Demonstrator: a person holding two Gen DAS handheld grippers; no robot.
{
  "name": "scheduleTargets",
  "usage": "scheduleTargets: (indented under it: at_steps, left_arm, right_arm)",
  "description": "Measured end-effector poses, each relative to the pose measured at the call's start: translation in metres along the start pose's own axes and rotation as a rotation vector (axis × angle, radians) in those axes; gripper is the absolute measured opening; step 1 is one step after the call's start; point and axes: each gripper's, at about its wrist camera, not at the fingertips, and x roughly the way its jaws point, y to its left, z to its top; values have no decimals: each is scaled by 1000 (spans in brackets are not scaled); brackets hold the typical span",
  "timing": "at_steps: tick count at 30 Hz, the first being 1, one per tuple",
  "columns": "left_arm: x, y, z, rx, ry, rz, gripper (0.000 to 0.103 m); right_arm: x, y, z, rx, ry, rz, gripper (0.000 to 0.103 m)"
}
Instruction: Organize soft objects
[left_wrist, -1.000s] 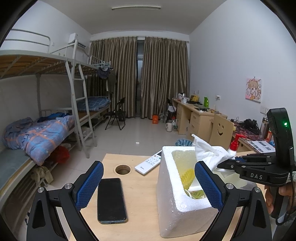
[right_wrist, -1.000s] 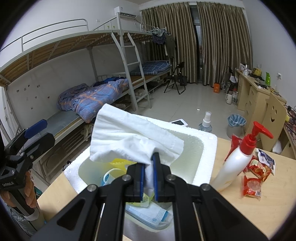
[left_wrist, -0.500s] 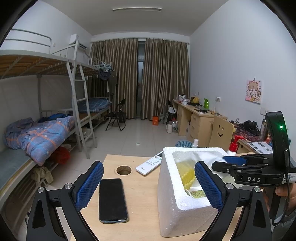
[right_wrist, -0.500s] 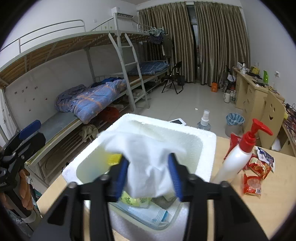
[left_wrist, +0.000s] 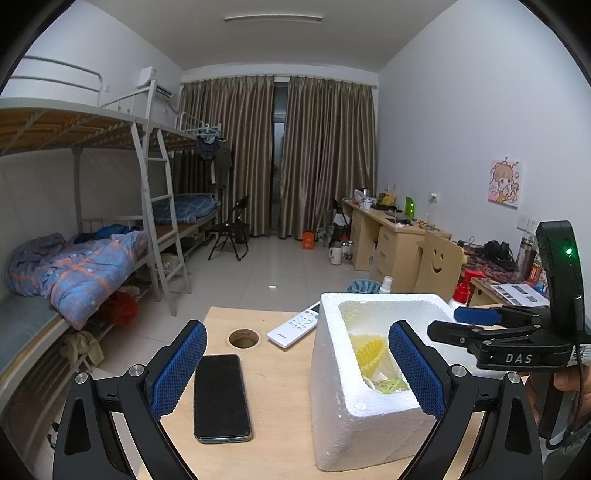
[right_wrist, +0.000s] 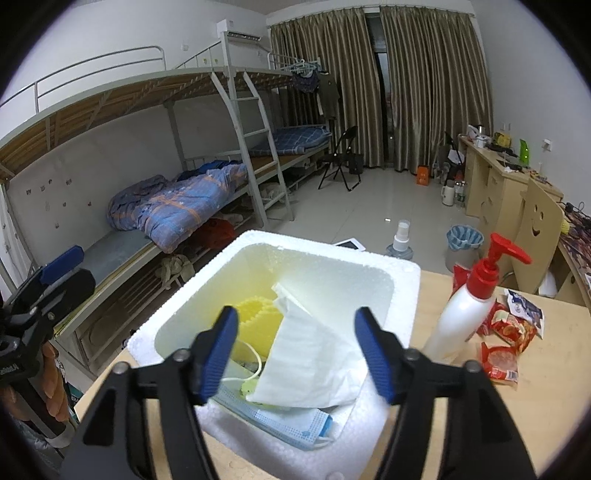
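1. right tool (right_wrist: 295, 347) jaws opening, nothing pinched; white tissue (right_wrist: 310, 354) lies loose in the foam box (right_wrist: 402, 280), directly below between the jaws, leaning on the near wall
2. left tool (left_wrist: 295, 373) spread wide, empty, beside the box; right is nearer
3. right wrist view alone shows tissue, blue face mask (right_wrist: 291, 424), yellow sponge (right_wrist: 255, 314); left wrist view shows phone (left_wrist: 221, 397) on table (left_wrist: 280, 387)

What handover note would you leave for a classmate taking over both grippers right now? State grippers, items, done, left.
Right gripper: jaws opening above the foam box, nothing pinched; the white tissue lies loose inside.
Left gripper: open, empty, over the table.
In the box: tissue, yellow sponge, blue face mask.
Done: tissue is in the box.
Left: probably the red snack packets beside the pump bottle, if they count as soft. Phone and remote are hard; leave them.
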Motion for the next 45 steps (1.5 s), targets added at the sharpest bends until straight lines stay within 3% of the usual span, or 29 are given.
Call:
scheduleTargets:
  at_steps: [6, 10, 45]
  left_arm:
    - [-2, -3, 1, -5, -5, -4, 99]
    - [-8, -9, 3, -6, -11, -10, 99]
    - [-130, -82, 16, 77, -139, -71, 103]
  right_arm:
    - [-16, 1, 4, 20, -39, -16, 88]
    - [-31, 0, 4, 28, -76, -27, 103]
    - [-182, 16, -28, -23, -311, -124, 103]
